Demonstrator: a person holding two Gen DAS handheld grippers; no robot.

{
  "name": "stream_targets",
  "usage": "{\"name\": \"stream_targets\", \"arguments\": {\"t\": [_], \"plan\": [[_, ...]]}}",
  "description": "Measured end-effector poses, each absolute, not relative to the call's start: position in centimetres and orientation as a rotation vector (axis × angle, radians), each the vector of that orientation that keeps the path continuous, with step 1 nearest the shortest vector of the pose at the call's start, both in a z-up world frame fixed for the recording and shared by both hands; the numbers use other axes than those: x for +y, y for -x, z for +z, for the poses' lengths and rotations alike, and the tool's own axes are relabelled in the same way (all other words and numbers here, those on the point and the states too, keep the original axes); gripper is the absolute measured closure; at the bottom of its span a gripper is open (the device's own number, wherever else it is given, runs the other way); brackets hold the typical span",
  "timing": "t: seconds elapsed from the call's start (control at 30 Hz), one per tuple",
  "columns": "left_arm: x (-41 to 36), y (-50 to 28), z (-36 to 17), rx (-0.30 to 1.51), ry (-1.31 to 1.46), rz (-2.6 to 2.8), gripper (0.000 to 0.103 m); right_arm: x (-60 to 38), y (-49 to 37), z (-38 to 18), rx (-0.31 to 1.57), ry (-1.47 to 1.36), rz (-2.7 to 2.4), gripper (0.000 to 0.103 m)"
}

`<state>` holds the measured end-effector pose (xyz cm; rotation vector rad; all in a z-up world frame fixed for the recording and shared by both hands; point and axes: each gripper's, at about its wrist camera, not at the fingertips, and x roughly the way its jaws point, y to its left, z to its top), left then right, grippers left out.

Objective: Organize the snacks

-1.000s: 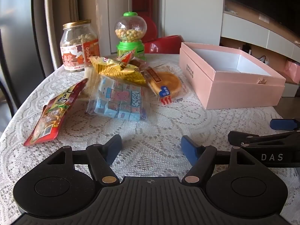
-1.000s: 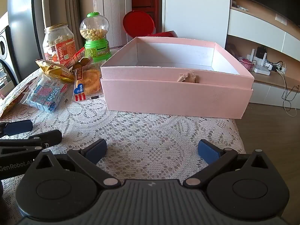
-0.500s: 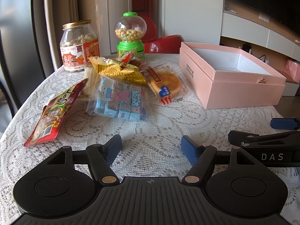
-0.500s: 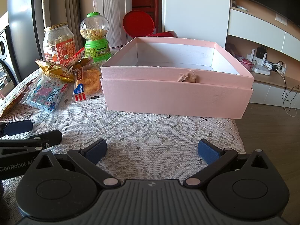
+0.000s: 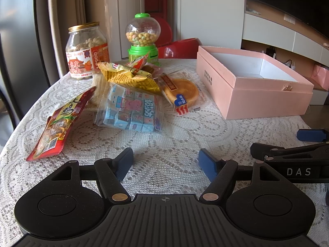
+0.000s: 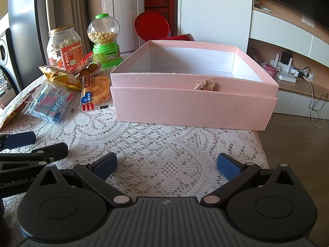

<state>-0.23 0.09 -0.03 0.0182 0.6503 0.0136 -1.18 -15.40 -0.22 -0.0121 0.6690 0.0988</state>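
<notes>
On the lace cloth [image 5: 185, 127], left of the open pink box [image 6: 193, 105], the snack packs lie in a loose heap, with the blue candy bag [image 5: 131, 111] nearest the left gripper [image 5: 165, 160]. Both it and the right gripper [image 6: 166, 164] hover spread wide and empty. Those film packs look light, crinkly and slippery, so I'd pinch the blue bag by a sealed edge, and go gently on the soft cake [image 5: 181, 92].
</notes>
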Motion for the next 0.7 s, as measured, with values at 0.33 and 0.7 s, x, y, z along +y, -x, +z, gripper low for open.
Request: {"name": "stream_targets", "arguments": {"t": [0.33,0.7], "plan": [[0.04,0.11,-0.07,0.652,-0.016,0.012,0.026,-15.40,1.19,-0.23,0.669,0.012,0.099,0.000],[0.07,0.10,-0.07,0.652,-0.017,0.013,0.026,-15.36,1.14,-0.23,0.669,0.012,0.099,0.000]]}}
